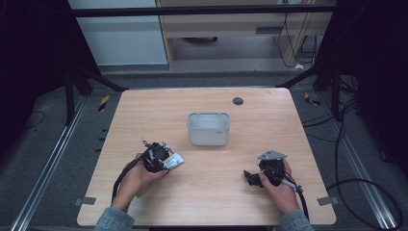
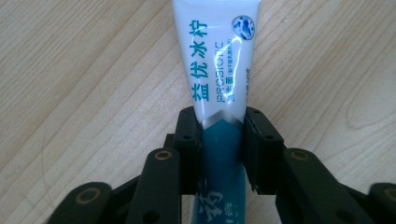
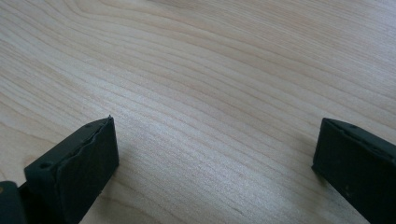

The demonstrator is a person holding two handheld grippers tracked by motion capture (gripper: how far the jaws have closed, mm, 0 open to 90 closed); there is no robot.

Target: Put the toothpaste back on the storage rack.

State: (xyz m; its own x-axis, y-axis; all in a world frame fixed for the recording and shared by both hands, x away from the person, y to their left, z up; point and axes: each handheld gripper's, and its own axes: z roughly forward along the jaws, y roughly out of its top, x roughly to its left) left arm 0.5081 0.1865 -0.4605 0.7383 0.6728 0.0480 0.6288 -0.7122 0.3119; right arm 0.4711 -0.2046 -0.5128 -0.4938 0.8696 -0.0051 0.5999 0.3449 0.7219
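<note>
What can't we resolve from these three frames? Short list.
- Tube: both ends cut off in the left gripper view, by the top edge and behind the left gripper; no cap visible.
- Tube in the high view: too small to read, partly behind the gripper.
- Grey bin: contents washed out in the high view.
- Right gripper: jaws open over bare table.

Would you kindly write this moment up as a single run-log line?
left gripper: shut on white-and-teal toothpaste tube | right gripper: open, nothing held, above light wooden table | grey rectangular plastic bin: mid-table, apart from both grippers

Even overhead light, dark surroundings; glare streaks the tube [image 2: 219,60], near tongs blurred.
</note>
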